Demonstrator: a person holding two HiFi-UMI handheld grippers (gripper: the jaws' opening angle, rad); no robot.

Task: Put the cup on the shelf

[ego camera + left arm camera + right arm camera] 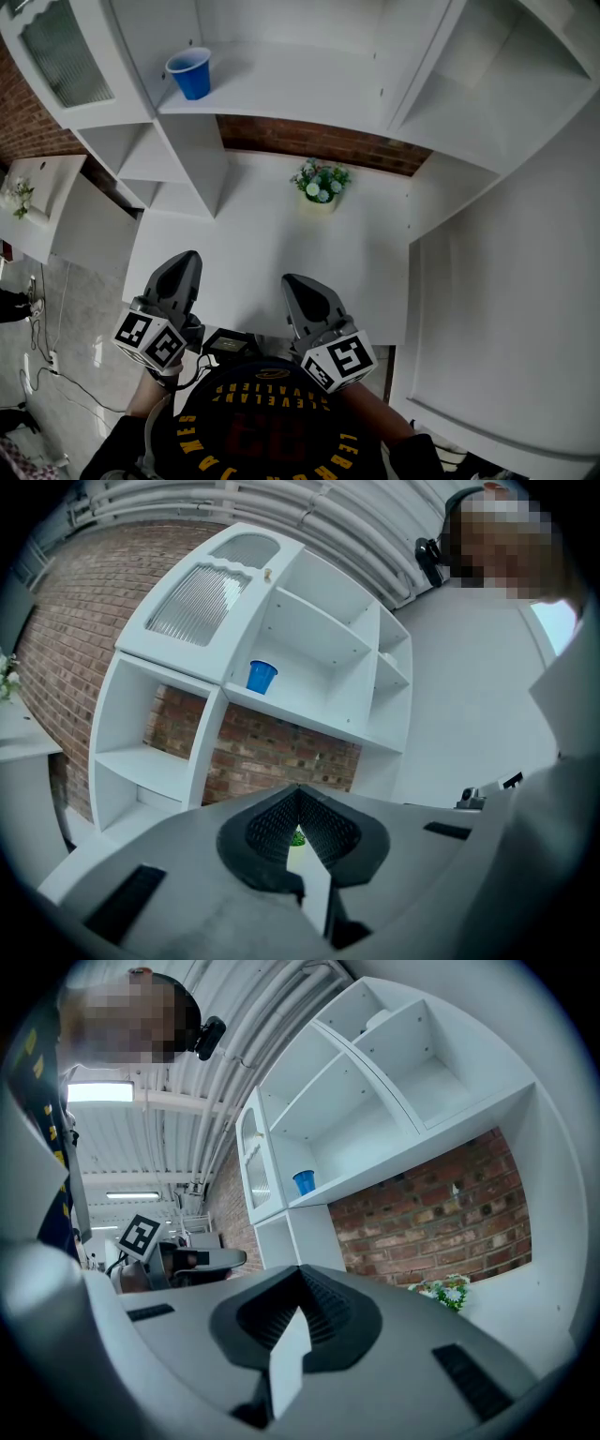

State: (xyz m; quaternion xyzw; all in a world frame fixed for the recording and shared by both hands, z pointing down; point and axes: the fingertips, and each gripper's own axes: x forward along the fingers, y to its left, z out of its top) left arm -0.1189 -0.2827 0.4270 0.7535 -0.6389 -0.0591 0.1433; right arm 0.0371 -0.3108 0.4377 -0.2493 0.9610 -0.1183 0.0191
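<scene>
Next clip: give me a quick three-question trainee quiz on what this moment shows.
1. True or false: the blue cup stands upright on the shelf.
2. What is between the jaws of the left gripper? A the cup; B a book; C nothing, the jaws are together.
3. Name the thing that stands on the desk in front of the brick wall.

Key: 1 true. 2 C. 3 the flower pot.
</scene>
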